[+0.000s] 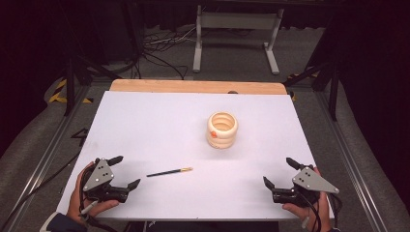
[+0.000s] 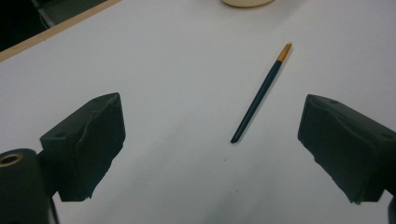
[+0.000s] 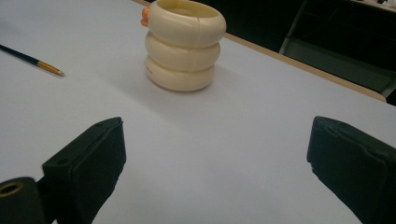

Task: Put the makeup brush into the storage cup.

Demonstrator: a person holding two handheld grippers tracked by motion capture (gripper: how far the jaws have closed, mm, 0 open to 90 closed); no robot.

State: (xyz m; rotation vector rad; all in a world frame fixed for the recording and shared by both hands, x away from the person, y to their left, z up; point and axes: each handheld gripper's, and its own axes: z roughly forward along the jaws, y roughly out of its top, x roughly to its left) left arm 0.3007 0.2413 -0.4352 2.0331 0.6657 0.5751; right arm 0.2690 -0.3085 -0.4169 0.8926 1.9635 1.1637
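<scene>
On the white table [image 1: 159, 121], a pen [image 1: 169, 172] and unlabelled ringed cup [image 1: 222, 130] lie between two wide-spread, empty tools.

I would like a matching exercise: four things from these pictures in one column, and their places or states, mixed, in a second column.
1. paintbrush
2. cream ringed holder
3. left tool
4. wooden strip

a. upright, right of the board's middle
b. along the board's far edge
c. lying flat, golden tip toward the holder
d. open, at the near left corner

Pairs: 1-c, 2-a, 3-d, 4-b
</scene>
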